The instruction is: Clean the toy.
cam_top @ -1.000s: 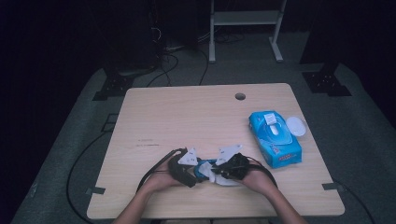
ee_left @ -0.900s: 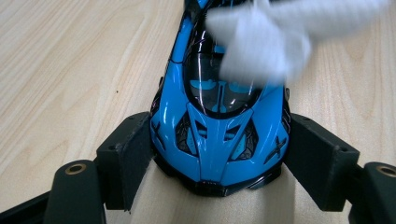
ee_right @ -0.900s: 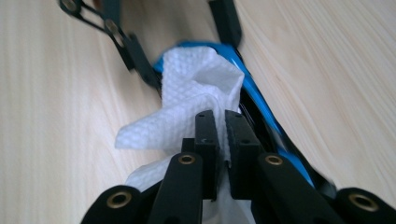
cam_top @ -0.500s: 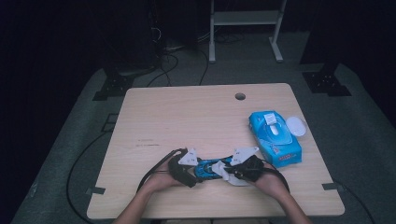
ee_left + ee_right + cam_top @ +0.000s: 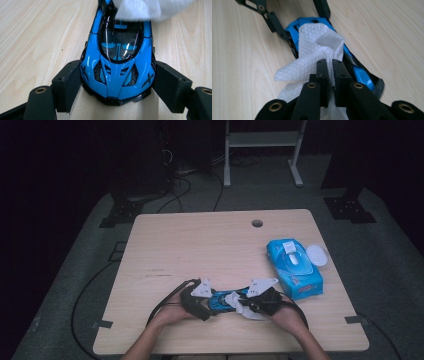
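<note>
The blue toy sports car [image 5: 117,67] lies near the wooden table's [image 5: 200,245] front edge, left of the blue wet-wipe pack [image 5: 293,268]. The left gripper [image 5: 117,93] clamps the car's tail between its pads. The right gripper [image 5: 331,75] pinches a crumpled white wipe [image 5: 317,47] tight and lays it on the car's far half. The wiping step seems in hand; next, the wipe likely needs drawing along the body. Bare tabletop lies behind the car, little room in front.

Your toy car [image 5: 117,72] looks like glossy blue plastic with a shiny dark windscreen; the wipe [image 5: 317,50] lying on the car is dimpled white paper; under the car, the table [image 5: 32,37] shows matt pale wood grain.
</note>
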### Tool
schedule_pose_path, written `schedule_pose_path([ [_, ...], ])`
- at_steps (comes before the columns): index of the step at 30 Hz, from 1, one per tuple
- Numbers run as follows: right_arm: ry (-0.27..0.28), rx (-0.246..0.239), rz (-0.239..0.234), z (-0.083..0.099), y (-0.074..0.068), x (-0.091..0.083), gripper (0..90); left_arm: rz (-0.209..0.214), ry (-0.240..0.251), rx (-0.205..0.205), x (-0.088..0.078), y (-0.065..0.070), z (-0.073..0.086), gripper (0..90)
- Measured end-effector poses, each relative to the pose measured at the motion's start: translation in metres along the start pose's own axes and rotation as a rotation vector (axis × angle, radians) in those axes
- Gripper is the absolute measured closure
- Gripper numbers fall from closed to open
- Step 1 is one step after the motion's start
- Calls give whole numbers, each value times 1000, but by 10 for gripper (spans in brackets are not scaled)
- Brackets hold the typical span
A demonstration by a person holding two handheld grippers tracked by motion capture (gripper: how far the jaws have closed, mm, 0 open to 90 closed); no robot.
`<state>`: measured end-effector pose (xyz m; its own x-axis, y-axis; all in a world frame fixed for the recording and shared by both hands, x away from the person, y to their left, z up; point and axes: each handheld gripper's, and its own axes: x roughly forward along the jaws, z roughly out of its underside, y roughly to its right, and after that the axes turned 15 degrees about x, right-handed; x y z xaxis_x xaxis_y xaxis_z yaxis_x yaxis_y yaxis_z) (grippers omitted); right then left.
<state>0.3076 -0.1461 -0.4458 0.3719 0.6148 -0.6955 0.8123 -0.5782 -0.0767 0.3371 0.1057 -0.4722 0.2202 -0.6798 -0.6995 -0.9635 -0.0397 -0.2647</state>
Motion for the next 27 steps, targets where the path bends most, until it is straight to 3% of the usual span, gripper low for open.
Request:
schedule_pose_path([
  [3,1,-27,9,-2,-5,2,840,-2,0,4,0,0,1,259],
  [10,-2,7,36,2,2,-2,841,-4,2,4,0,0,0,259],
  [15,7,-30,36,0,-5,1,840,-2,-1,7,0,0,0,259],
  [20,1,-9,59,2,0,-2,840,-3,-1,11,0,0,0,259],
  [25,5,-38,64,0,-4,0,840,0,-3,16,0,0,0,259],
  [27,0,-28,69,0,-1,-1,841,-1,-8,20,0,0,0,259],
])
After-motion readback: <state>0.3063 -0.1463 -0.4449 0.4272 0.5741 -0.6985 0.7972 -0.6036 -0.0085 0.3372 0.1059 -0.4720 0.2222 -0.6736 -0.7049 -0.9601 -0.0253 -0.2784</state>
